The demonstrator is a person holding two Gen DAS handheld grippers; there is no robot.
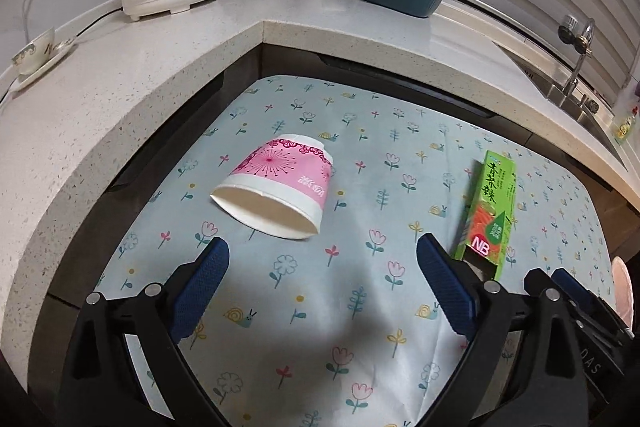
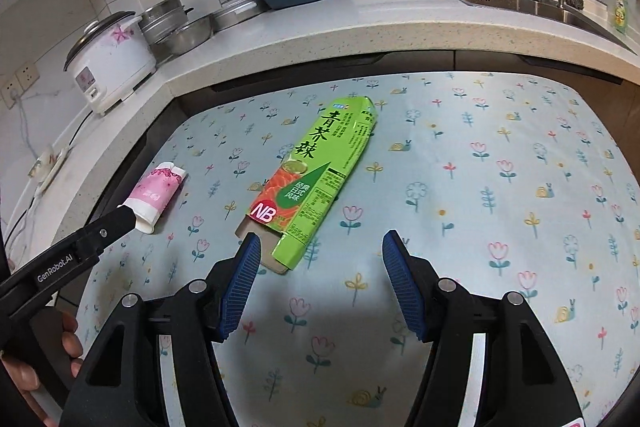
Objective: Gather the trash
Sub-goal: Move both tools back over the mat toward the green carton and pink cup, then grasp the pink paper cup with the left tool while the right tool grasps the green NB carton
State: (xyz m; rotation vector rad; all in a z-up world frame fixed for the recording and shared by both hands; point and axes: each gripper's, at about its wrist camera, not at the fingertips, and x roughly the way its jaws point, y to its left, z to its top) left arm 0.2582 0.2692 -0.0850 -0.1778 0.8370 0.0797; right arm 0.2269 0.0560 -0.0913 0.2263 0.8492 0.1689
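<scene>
Two open claws poised over litter on the flowered cloth

On the pale blue flower-printed tablecloth [image 1: 320, 307], the crushed pink-and-white paper cup [image 1: 276, 187] lies on its side, mouth toward the left gripper [image 1: 320, 267], just ahead of its wide, empty jaws. The flat green cardboard box [image 2: 316, 179] lies right of the cup, long axis running away from the right gripper [image 2: 316, 267], slightly left of its part-open, empty jaws. Both grippers tilt downward.
</scene>
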